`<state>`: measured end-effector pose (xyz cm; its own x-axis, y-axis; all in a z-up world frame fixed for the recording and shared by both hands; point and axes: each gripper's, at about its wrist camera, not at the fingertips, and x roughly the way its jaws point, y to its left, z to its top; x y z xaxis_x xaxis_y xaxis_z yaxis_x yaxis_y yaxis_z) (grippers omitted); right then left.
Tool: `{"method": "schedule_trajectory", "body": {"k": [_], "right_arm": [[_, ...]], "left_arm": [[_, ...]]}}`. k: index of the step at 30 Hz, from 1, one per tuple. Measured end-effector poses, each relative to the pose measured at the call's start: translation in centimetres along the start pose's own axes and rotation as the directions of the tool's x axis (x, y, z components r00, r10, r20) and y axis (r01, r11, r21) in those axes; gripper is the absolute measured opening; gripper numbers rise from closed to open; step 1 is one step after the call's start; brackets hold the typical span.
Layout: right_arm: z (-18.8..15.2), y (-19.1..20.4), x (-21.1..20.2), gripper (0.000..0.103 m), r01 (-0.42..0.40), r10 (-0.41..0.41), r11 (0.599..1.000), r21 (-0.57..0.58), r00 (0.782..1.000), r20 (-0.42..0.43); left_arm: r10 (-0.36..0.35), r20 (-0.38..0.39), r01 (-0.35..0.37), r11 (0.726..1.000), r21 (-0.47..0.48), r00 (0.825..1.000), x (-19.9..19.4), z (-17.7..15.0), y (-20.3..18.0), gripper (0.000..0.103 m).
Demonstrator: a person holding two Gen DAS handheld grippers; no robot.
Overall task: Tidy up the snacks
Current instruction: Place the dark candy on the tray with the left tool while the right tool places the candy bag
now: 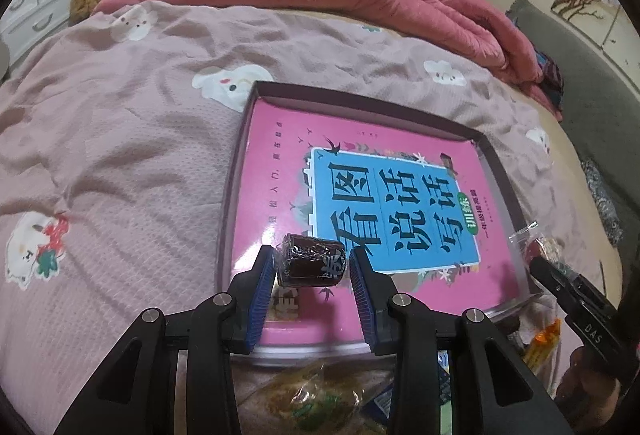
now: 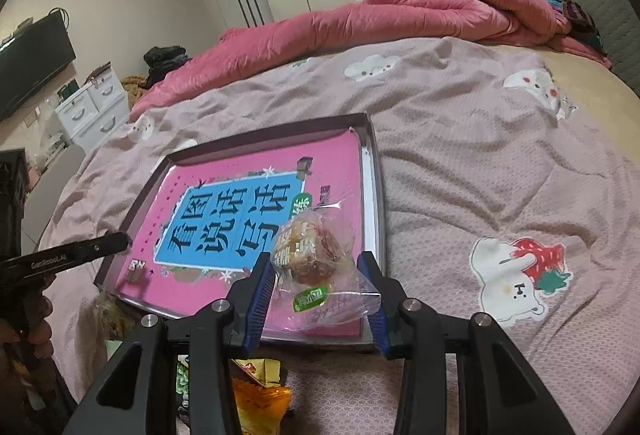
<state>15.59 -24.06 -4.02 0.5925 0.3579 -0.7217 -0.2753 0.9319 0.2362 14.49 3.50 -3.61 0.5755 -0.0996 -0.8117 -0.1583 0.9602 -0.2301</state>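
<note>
In the left wrist view my left gripper [image 1: 312, 259] is shut on a small dark brown wrapped snack roll [image 1: 310, 267], held just above the near left part of a shallow tray [image 1: 360, 103]. A pink and blue book [image 1: 384, 211] lies flat in that tray. My right gripper [image 2: 316, 263] is shut on a pastry in a clear wrapper [image 2: 312, 255], over the tray's [image 2: 264, 133] near right corner. Each gripper shows at the other view's edge: the right gripper [image 1: 560, 275] and the left gripper [image 2: 116, 241].
The tray rests on a bed with a mauve printed sheet [image 2: 480, 175]. Loose wrapped snacks lie by its near edge: a pastry [image 1: 312, 395] and an orange packet [image 2: 260, 399]. A rolled pink quilt [image 2: 420, 7] lies at the far side, and white drawers [image 2: 92, 107] stand left.
</note>
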Motion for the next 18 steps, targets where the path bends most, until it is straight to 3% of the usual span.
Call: {"method": "schedule_trajectory", "body": {"k": [18], "right_arm": [[-0.4, -0.2, 0.8, 0.043, 0.004, -0.004, 1.0, 0.003, 1.0, -0.03]], "left_arm": [[-0.004, -0.071, 0.004, 1.0, 0.001, 0.997, 2.3, -0.6, -0.2, 0.04]]}}
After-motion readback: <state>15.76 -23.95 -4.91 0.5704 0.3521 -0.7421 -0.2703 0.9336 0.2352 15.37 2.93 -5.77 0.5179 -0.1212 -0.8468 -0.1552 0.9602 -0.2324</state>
